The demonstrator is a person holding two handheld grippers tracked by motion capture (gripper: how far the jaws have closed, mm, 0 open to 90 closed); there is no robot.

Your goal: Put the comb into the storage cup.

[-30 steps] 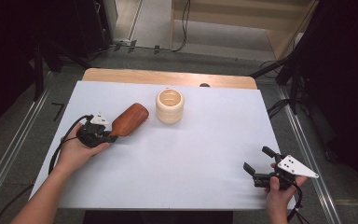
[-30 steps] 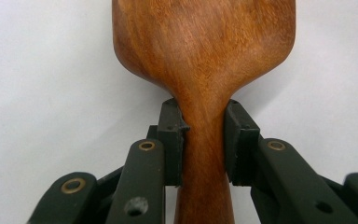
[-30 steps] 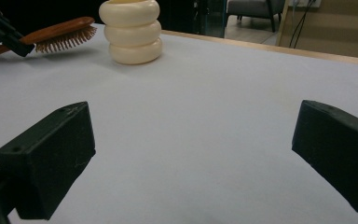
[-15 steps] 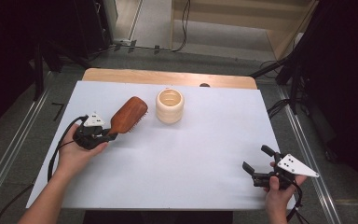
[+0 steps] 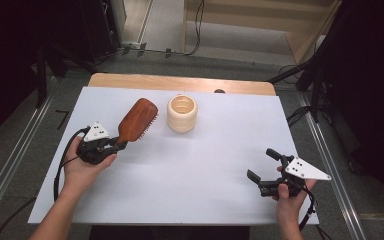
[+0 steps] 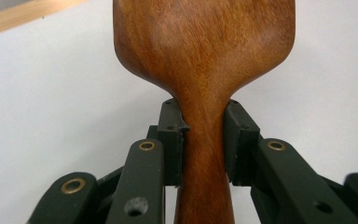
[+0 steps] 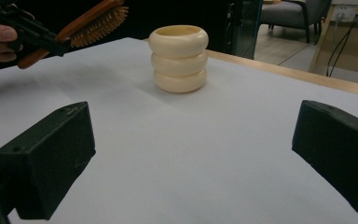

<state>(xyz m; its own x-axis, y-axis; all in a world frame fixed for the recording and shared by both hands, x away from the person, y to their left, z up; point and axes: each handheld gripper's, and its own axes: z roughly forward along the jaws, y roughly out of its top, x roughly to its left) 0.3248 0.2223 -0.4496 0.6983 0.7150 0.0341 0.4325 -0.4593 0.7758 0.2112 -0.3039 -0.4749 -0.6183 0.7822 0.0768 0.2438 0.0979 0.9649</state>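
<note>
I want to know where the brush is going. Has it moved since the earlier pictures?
Yes. The hairbrush, clamped in the left gripper, has tipped up off the table, its head swinging nearer the cream ringed holder, which stayed put.

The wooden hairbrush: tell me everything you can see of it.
The wooden hairbrush is reddish-brown with a smooth, polished grain, a broad paddle head and a narrow handle. The left gripper is shut on the handle just below the head, one pad on each side. In the right gripper view the brush is lifted clear of the white table, head tilted upward, its pale bristles facing down. It sits left of the cream ringed holder, apart from it.
</note>
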